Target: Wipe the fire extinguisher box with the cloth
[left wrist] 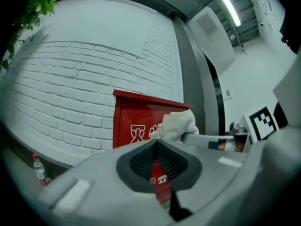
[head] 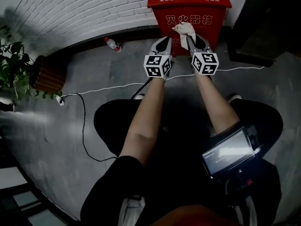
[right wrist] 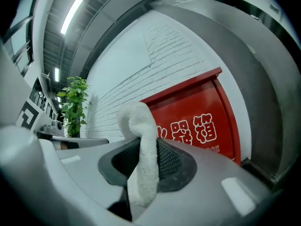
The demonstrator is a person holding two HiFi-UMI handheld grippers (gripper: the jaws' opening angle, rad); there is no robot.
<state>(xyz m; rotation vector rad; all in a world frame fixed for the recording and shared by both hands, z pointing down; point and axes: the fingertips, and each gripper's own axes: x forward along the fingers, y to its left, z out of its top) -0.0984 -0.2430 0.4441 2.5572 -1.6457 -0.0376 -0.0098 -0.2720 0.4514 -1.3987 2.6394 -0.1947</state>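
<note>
Right gripper (head: 192, 37) clamps the cloth (head: 184, 29) at 12 o'clock, up by the fire extinguisher box (head: 188, 6). Left gripper (head: 165, 41) is shut, empty I think. Cloth's soft and light, so pinch a bunched fold.

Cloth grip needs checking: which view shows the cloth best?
The right gripper view: the cloth fills its centre, clamped by the right gripper. The left gripper view shows it from the side before the fire extinguisher box; the head view shows only a small bunch.

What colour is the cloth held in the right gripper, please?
The cloth is white, clearest in the right gripper view.
</note>
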